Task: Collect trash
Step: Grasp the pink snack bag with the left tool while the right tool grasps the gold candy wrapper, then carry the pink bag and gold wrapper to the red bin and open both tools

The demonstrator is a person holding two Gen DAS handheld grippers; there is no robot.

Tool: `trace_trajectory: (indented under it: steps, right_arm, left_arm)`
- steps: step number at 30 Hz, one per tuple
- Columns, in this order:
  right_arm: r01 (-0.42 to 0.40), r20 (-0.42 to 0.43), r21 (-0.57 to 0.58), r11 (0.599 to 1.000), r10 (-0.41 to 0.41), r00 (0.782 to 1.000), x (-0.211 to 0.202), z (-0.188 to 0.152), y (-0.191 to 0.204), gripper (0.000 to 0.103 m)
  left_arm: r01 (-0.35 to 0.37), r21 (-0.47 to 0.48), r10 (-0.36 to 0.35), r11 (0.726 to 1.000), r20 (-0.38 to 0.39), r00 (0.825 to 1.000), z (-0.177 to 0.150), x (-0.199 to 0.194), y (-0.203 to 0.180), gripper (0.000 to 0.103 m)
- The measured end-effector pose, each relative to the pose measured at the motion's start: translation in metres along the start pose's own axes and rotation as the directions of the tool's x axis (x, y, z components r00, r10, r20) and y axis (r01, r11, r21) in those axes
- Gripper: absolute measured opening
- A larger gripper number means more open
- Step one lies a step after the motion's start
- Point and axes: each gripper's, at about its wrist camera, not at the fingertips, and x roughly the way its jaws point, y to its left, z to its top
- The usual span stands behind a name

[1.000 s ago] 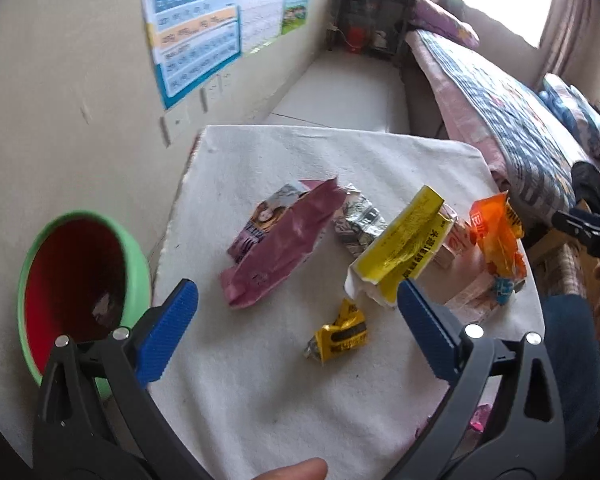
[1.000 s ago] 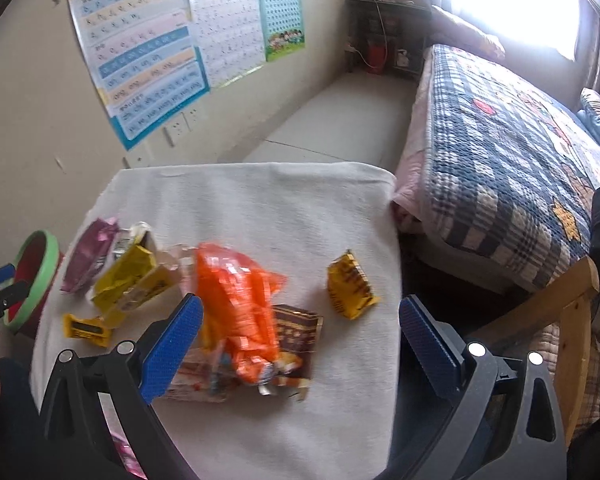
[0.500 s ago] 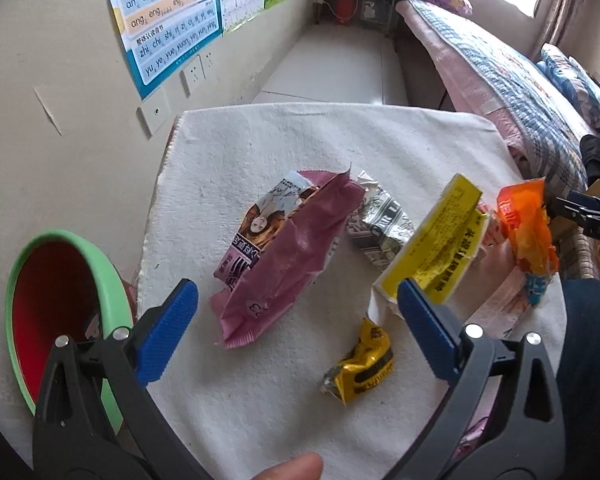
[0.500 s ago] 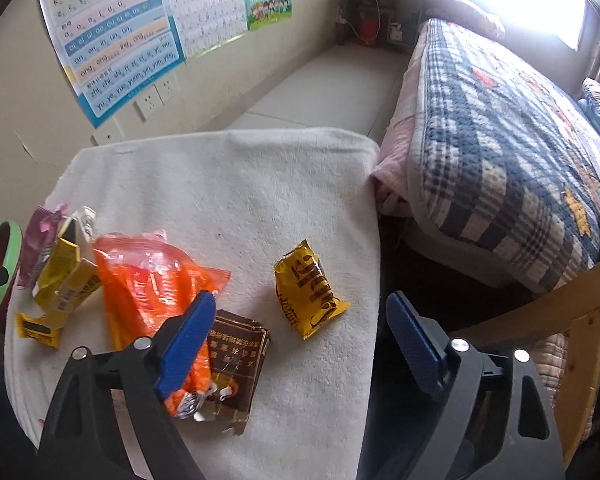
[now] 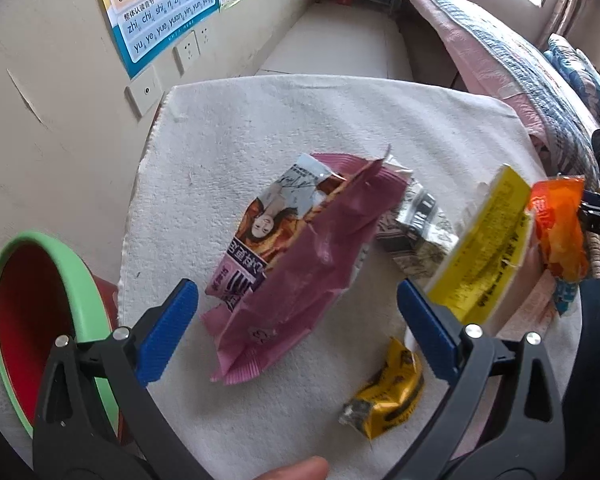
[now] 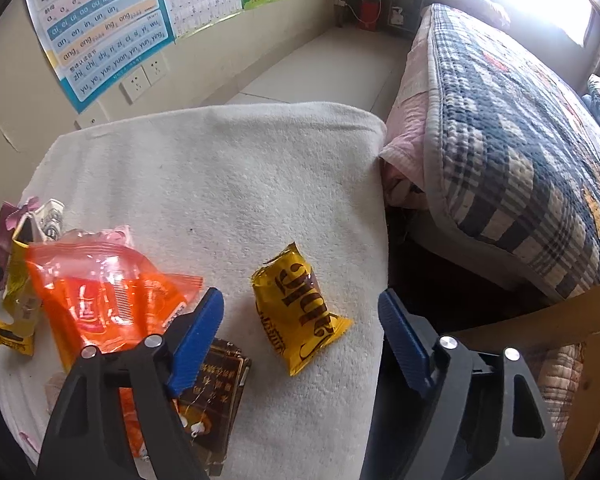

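Empty wrappers lie on a white towel-covered table (image 5: 236, 160). In the left wrist view my left gripper (image 5: 296, 332) is open, its blue fingers on either side of a pink wrapper (image 5: 300, 280). A small yellow wrapper (image 5: 388, 396), a silver wrapper (image 5: 416, 228), a long yellow packet (image 5: 484, 248) and an orange bag (image 5: 560, 232) lie to the right. In the right wrist view my right gripper (image 6: 300, 336) is open around a yellow snack packet (image 6: 300, 312). The orange bag (image 6: 100, 304) and a dark brown packet (image 6: 212, 396) lie to its left.
A green bin with a red inside (image 5: 32, 304) stands at the table's left edge, against the wall. A bed with a plaid quilt (image 6: 512, 144) lies right of the table. A wooden chair rail (image 6: 572, 320) is at the right.
Both grippers have moved down and forward towards the table. The pink wrapper now lies between the left fingers and the yellow snack packet between the right fingers. Both stay open.
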Motion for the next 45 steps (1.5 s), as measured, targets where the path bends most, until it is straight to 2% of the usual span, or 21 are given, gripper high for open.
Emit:
trace_trajectory:
  steps: [4,8,10,12,13,15,17,21,31,39,45]
  right_arm:
    - [-0.001,-0.016,0.001,1.0,0.001,1.0,0.008,0.001,-0.001,0.072]
    - [0.0,-0.027,0.004,1.0,0.0,1.0,0.015,0.001,-0.001,0.07]
    - [0.001,-0.031,0.008,1.0,-0.001,1.0,0.017,0.001,-0.001,0.065]
    - [0.004,-0.04,0.012,1.0,-0.004,0.999,0.021,0.0,-0.002,0.055]
    - [0.005,-0.042,0.014,1.0,-0.004,0.999,0.022,0.0,-0.002,0.053]
    - [0.007,-0.045,0.009,1.0,-0.007,0.999,0.023,0.0,-0.001,0.041]
    - [0.003,-0.049,0.011,1.0,-0.003,0.999,0.024,0.0,-0.001,0.034]
    - [-0.003,-0.045,0.02,1.0,0.004,0.999,0.022,-0.001,-0.001,0.025]
    - [0.009,0.011,0.016,1.0,-0.009,1.0,-0.005,-0.002,0.003,0.022]
    - [-0.008,0.073,-0.011,1.0,0.009,0.997,-0.042,-0.006,0.023,0.022]
    - [-0.025,0.103,-0.035,0.999,0.028,0.994,-0.065,-0.011,0.042,0.022]
  left_arm:
    - [-0.01,0.007,0.01,1.0,-0.011,1.0,0.004,0.01,0.001,0.097]
    - [-0.006,0.009,0.006,1.0,-0.022,1.0,0.007,0.018,-0.001,0.092]
    - [-0.006,0.005,0.006,1.0,-0.024,1.0,0.007,0.02,0.0,0.088]
    - [-0.014,0.005,0.014,1.0,-0.027,1.0,0.008,0.023,0.0,0.076]
    - [-0.013,0.0,0.013,1.0,-0.027,1.0,0.008,0.023,0.0,0.076]
    - [-0.003,-0.012,0.003,1.0,-0.026,1.0,0.007,0.023,0.001,0.073]
    - [-0.002,-0.014,0.001,1.0,-0.023,1.0,0.006,0.023,0.0,0.069]
    - [-0.005,-0.004,0.005,1.0,-0.023,1.0,0.003,0.022,-0.004,0.062]
    - [0.008,-0.039,-0.008,0.999,-0.005,1.0,-0.005,0.006,0.002,0.058]
    - [0.018,-0.076,-0.013,0.997,0.055,0.998,-0.013,-0.031,0.007,0.058]
    - [0.031,-0.101,-0.022,0.994,0.09,0.996,-0.031,-0.056,0.008,0.058]
